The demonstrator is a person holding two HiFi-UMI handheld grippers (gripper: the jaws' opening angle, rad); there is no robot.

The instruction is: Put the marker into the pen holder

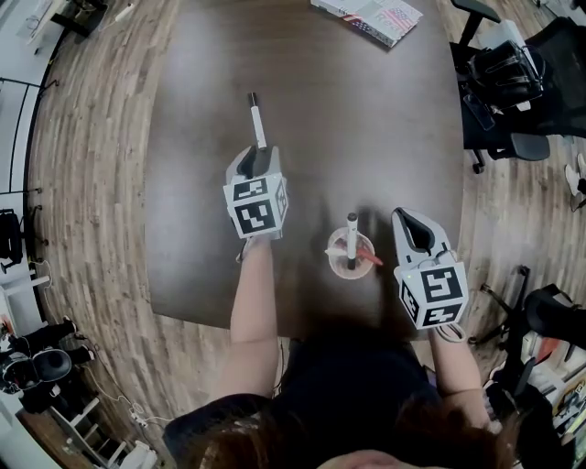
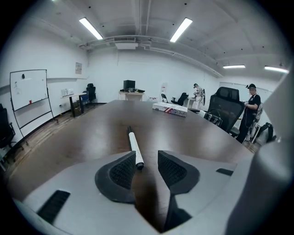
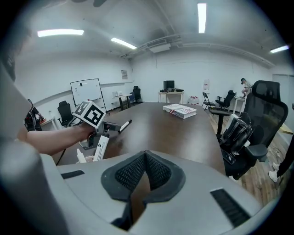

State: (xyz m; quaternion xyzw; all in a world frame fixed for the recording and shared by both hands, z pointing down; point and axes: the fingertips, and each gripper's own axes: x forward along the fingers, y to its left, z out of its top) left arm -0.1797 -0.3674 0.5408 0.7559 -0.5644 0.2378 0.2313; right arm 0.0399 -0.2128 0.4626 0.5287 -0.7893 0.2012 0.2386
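Note:
A white marker (image 1: 257,121) with a black cap lies on the dark table (image 1: 366,128), pointing away from me. My left gripper (image 1: 259,152) is at its near end. In the left gripper view the marker (image 2: 134,148) reaches just between the open jaws of that gripper (image 2: 147,163), close to the left pad, and is not pinched. The pen holder (image 1: 351,261) stands near the table's front edge with another white marker (image 1: 352,236) upright in it. My right gripper (image 1: 407,218) sits to the right of the holder, and its view shows its jaws (image 3: 145,158) shut on nothing.
A flat printed box (image 1: 368,16) lies at the table's far edge. Black office chairs (image 1: 513,73) stand off the right side. A red pen (image 1: 365,256) leans in the holder. A whiteboard (image 2: 28,94) stands far left.

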